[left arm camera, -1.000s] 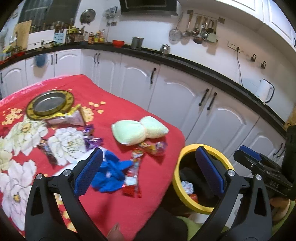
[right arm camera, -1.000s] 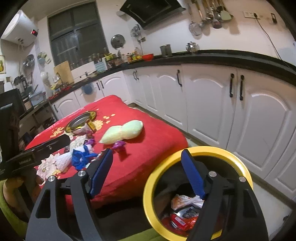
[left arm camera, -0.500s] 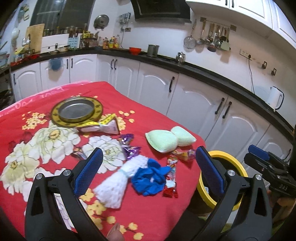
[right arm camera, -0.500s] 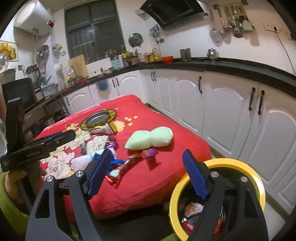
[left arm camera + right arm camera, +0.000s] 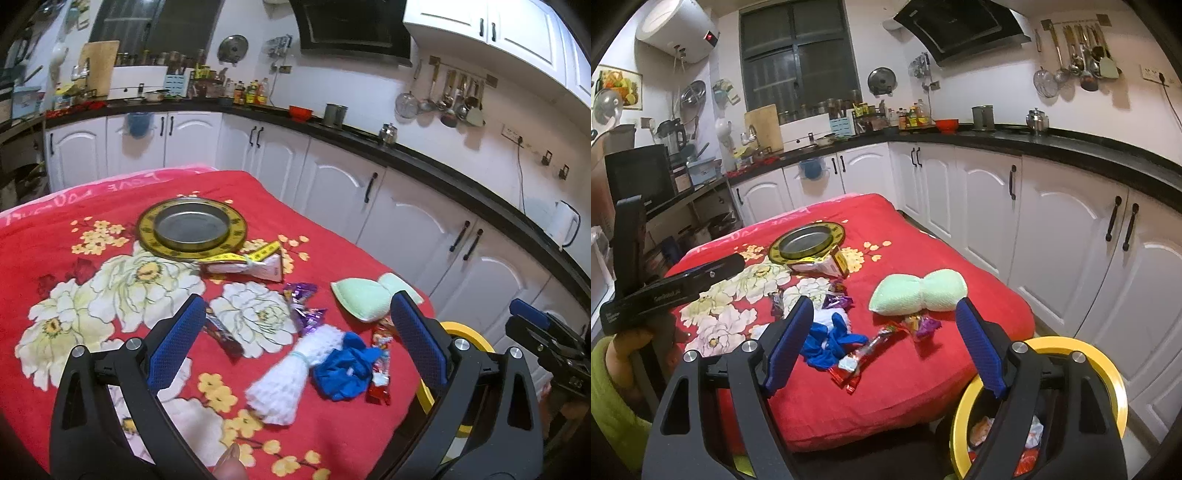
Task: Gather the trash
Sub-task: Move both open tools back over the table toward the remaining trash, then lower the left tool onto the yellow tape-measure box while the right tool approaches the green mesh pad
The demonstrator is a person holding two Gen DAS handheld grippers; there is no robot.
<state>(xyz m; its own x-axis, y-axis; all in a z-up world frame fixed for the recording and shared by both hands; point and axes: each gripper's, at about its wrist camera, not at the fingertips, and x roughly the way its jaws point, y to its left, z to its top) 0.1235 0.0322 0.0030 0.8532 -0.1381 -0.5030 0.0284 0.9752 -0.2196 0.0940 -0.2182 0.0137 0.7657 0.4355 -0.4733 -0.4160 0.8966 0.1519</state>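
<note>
Trash lies on the red floral tablecloth (image 5: 110,206): a blue glove (image 5: 345,365) (image 5: 831,341), a white tassel bundle (image 5: 284,376), a red snack wrapper (image 5: 380,363) (image 5: 860,352), purple wrappers (image 5: 304,306) (image 5: 836,301) and a dark wrapper (image 5: 223,334). A yellow-rimmed bin (image 5: 1108,373) (image 5: 465,338) with trash inside stands on the floor at the table's near right corner. My left gripper (image 5: 293,338) is open and empty above the trash. My right gripper (image 5: 886,345) is open and empty, between the table edge and the bin.
A gold-rimmed metal plate (image 5: 192,229) and a pink-and-yellow packet (image 5: 255,264) lie further back. Two pale green cushions (image 5: 364,299) (image 5: 919,293) sit near the table's right edge. White cabinets (image 5: 332,184) and a black counter run behind.
Both grippers have risen and swung left, away from the bin and over the table. The bin has slid toward the right edge of both views. Both stay open.
</note>
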